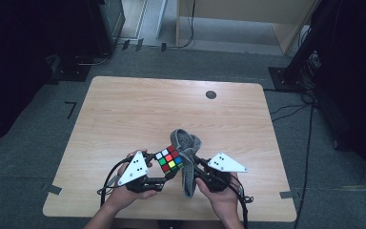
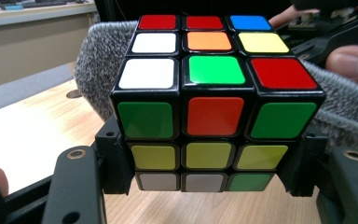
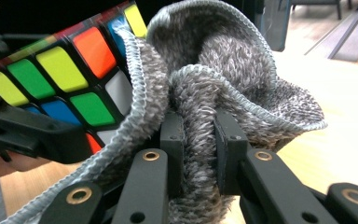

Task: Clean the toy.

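Clamping a scrambled puzzle cube (image 1: 169, 160) between its two black jaws, the left claw (image 1: 159, 164) holds it just above the near edge of the tabletop (image 1: 124, 109). From the left gripper view the cube (image 2: 214, 100) sits square in the grip, jaws pressed against its lower left and lower right sides, a green-orange-green row facing the camera and a white, green and red row on top.

Right of the cube, the right claw (image 1: 195, 169) is closed almost fully on a bunched fold of grey knitted cloth (image 1: 187, 148). In the right gripper view the cloth (image 3: 223, 79) is pinched tight between the jaws, and its stitched edge curls up and over against the cube (image 3: 65, 70), touching the far right side of it. Behind the cube, the cloth (image 2: 98, 60) rises as a soft grey wall.

Both hands sit close together either side of the cube; a small dark round disc (image 1: 211, 94) lies well beyond it, toward the far right of the tabletop.
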{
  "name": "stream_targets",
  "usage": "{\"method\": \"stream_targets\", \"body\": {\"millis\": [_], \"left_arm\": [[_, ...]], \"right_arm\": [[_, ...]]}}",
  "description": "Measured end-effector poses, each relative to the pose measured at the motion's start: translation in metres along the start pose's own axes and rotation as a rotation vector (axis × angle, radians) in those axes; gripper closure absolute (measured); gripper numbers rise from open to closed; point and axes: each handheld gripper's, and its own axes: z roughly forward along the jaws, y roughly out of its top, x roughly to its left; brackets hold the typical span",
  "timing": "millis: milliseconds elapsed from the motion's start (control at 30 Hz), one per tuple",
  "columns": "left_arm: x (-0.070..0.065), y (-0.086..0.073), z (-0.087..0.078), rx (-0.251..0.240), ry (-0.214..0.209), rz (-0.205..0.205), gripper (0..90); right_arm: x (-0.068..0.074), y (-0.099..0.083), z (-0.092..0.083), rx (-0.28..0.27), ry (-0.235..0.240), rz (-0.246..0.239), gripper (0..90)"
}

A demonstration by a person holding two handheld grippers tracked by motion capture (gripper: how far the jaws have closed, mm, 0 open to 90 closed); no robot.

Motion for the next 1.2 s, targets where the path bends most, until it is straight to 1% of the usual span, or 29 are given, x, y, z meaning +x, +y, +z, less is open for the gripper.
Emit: {"method": "stream_targets", "body": {"millis": [33, 67, 100, 133, 200, 233, 267, 300, 333, 400, 433, 467, 533, 567, 600, 667, 733, 767, 800, 833, 867, 900, 933, 1000, 1033, 1100, 1133, 1167, 1200], "left_arm": [[0.000, 0.000, 0.001, 0.006, 0.003, 0.002, 34.0], [0.000, -0.001, 0.002, 0.018, 0.007, 0.007, 34.0], [-0.002, -0.003, 0.005, 0.052, 0.022, 0.028, 34.0], [-0.002, -0.003, 0.005, 0.052, 0.022, 0.028, 34.0], [-0.005, -0.004, 0.007, 0.057, 0.020, 0.036, 34.0], [-0.006, -0.002, 0.006, 0.046, 0.015, 0.031, 34.0], [-0.006, 0.001, 0.003, 0.018, 0.010, 0.022, 34.0], [-0.006, 0.001, 0.003, 0.018, 0.010, 0.022, 34.0], [-0.005, 0.002, 0.001, 0.001, 0.005, 0.010, 34.0], [-0.003, 0.004, -0.002, -0.026, 0.004, -0.005, 34.0], [-0.002, 0.003, -0.002, -0.026, 0.003, -0.011, 33.9], [-0.002, 0.003, -0.002, -0.026, 0.003, -0.011, 34.0], [-0.002, 0.002, 0.000, -0.018, 0.003, -0.011, 34.0], [-0.003, 0.001, 0.001, -0.005, 0.007, -0.003, 34.0], [-0.004, 0.000, 0.003, 0.005, 0.010, 0.009, 34.0], [-0.004, 0.000, 0.003, 0.000, 0.008, 0.007, 34.0], [-0.003, 0.002, 0.001, -0.017, 0.014, -0.010, 34.0], [-0.002, 0.002, 0.000, -0.033, 0.016, -0.023, 34.0], [0.000, 0.003, -0.002, -0.051, 0.016, -0.044, 34.0], [0.001, 0.004, -0.004, -0.072, 0.018, -0.066, 34.0], [0.003, 0.004, -0.006, -0.092, 0.022, -0.089, 34.0], [0.004, 0.004, -0.008, -0.108, 0.020, -0.107, 34.0], [0.005, 0.004, -0.009, -0.125, 0.016, -0.123, 33.9], [0.005, 0.004, -0.011, -0.158, 0.019, -0.157, 33.9], [0.006, 0.004, -0.011, -0.171, 0.027, -0.176, 33.9], [0.007, 0.003, -0.009, -0.177, 0.033, -0.210, 34.0], [0.007, 0.003, -0.007, -0.172, 0.029, -0.217, 34.0], [0.005, 0.001, -0.006, -0.166, 0.026, -0.217, 34.0], [0.004, 0.000, -0.004, -0.157, 0.025, -0.213, 34.0]], "right_arm": [[0.000, 0.000, 0.000, 0.000, 0.000, 0.000, 77.5], [0.003, 0.006, -0.006, -0.041, 0.001, -0.013, 77.5], [0.005, 0.010, -0.010, -0.074, 0.017, -0.010, 77.5], [0.005, 0.010, -0.010, -0.074, 0.017, -0.010, 77.5], [0.010, 0.017, -0.016, -0.121, 0.025, -0.032, 77.5], [0.012, 0.017, -0.016, -0.125, 0.026, -0.048, 77.5], [0.010, 0.015, -0.015, -0.124, 0.025, -0.043, 77.6], [0.010, 0.015, -0.015, -0.124, 0.025, -0.043, 77.6], [0.008, 0.013, -0.013, -0.110, 0.026, -0.026, 77.6], [0.005, 0.007, -0.007, -0.057, 0.021, -0.010, 77.6], [0.003, 0.004, -0.004, -0.043, 0.029, 0.003, 77.6], [0.003, 0.004, -0.004, -0.043, 0.026, 0.003, 77.6], [0.003, 0.006, -0.006, -0.051, 0.022, -0.007, 77.6], [0.005, 0.012, -0.012, -0.103, 0.040, -0.009, 77.5], [0.007, 0.015, -0.015, -0.125, 0.045, -0.011, 77.5], [0.008, 0.016, -0.016, -0.135, 0.046, -0.019, 77.5], [0.008, 0.016, -0.015, -0.128, 0.045, -0.023, 77.4], [0.003, 0.010, -0.009, -0.088, 0.046, 0.009, 77.5], [0.003, 0.010, -0.009, -0.088, 0.046, 0.009, 77.5], [0.000, 0.006, -0.006, -0.075, 0.050, 0.032, 77.4], [-0.001, 0.002, -0.003, -0.068, 0.067, 0.058, 77.4], [-0.001, 0.000, -0.002, -0.071, 0.086, 0.089, 77.5], [0.000, -0.001, 0.000, -0.090, 0.114, 0.134, 77.6], [0.001, -0.001, 0.000, -0.100, 0.137, 0.177, 77.4], [0.001, -0.001, 0.000, -0.100, 0.137, 0.177, 77.4], [0.004, -0.004, 0.004, -0.072, 0.172, 0.175, 77.1], [0.007, -0.006, 0.007, -0.062, 0.184, 0.166, 77.0], [0.016, -0.010, 0.013, -0.036, 0.210, 0.164, 76.8], [0.016, -0.010, 0.013, -0.036, 0.210, 0.164, 76.8]]}}
